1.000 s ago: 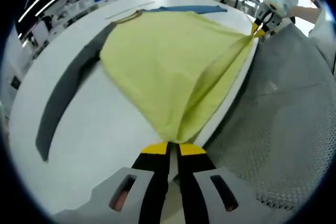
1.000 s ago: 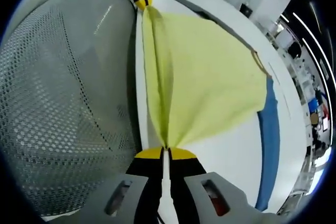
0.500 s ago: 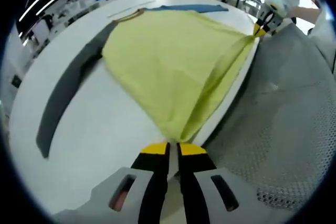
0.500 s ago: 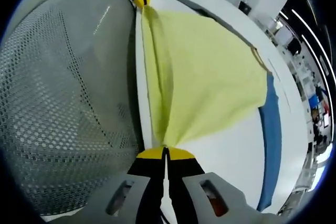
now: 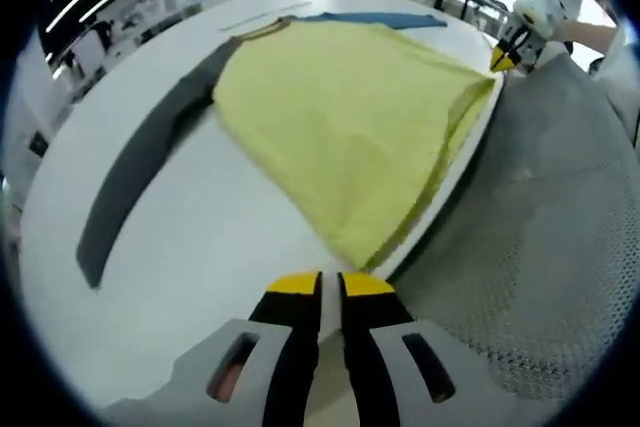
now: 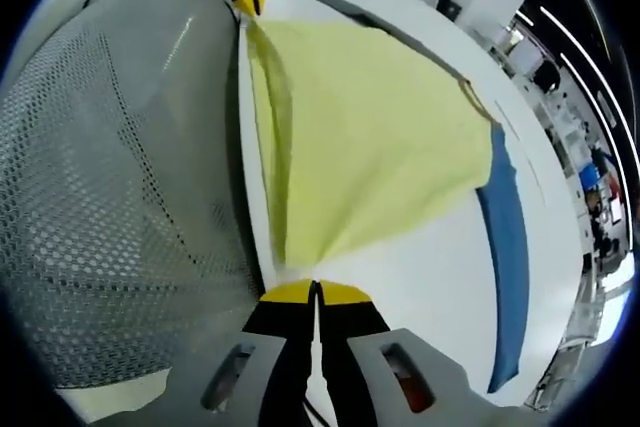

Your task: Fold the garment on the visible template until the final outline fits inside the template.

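Left tongs slightly parted, free of yellow garment; right tongs pinched on its hem corner: regrip, fold evenly across desk.

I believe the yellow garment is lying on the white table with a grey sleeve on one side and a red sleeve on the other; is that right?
Not quite: the other sleeve is blue, not red, as the right gripper view shows. The rest holds: the yellow garment lies on the white table with a grey sleeve on one side.
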Tool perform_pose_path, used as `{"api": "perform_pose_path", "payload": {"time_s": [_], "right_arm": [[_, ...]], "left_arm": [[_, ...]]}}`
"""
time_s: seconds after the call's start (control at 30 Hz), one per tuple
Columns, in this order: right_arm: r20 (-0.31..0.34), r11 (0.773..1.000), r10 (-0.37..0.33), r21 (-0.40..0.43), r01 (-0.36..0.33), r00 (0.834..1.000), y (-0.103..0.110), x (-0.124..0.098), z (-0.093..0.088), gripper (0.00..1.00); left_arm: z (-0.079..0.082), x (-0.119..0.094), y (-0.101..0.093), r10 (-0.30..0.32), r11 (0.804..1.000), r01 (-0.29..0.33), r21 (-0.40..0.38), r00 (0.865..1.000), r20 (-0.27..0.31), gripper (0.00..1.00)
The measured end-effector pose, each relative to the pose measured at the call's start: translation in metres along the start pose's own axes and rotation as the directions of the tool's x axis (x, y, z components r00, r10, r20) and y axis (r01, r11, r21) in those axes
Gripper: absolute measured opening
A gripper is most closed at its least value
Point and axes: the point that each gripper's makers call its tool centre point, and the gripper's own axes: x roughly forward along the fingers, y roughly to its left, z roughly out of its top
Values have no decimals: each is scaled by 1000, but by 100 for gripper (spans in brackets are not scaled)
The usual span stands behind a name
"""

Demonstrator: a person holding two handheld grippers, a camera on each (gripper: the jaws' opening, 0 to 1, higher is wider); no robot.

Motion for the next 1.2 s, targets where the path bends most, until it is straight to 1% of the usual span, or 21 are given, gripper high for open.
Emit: {"api": "perform_pose_path", "payload": {"time_s": [0.17,0.37,0.47,0.57,0.6,0.67,0.77,0.87,0.97,1.0,1.07,1.2], "right_arm": [[6,1000,-11,11,11,1000,-2,-2,1,1],[14,999,-21,25,20,1000,-5,-3,5,1],[34,998,-33,58,31,999,-7,-4,9,2],[60,995,-42,98,36,997,-10,-6,12,7],[73,992,-48,123,39,996,-11,-7,14,8],[83,988,-62,147,49,995,-14,-8,15,11],[97,980,-82,191,63,992,-19,-11,17,15],[111,971,-107,226,80,988,-25,-15,19,19],[123,952,-136,292,95,983,-32,-19,21,24],[126,950,-139,296,97,982,-32,-19,22,26],[153,937,-166,332,108,974,-39,-25,27,27],[189,919,-210,374,127,959,-50,-37,36,35]], "left_arm": [[5,-3,1,6,1000,-6,-4,1000,10,4],[15,-7,4,11,1000,-10,-17,999,37,5],[19,-9,7,16,999,-15,-29,999,52,6],[24,-12,9,23,999,-21,-40,998,66,8],[28,-15,9,26,999,-23,-45,997,73,9],[34,-17,9,31,998,-27,-49,996,87,10],[49,-24,11,38,996,-27,-83,990,137,11],[60,-30,15,50,994,-32,-104,984,169,14],[73,-38,20,66,989,-36,-141,974,215,17],[75,-39,20,68,988,-35,-147,973,221,19],[84,-46,24,82,982,-35,-184,964,253,21],[92,-54,30,100,976,-39,-214,954,282,28]]}}
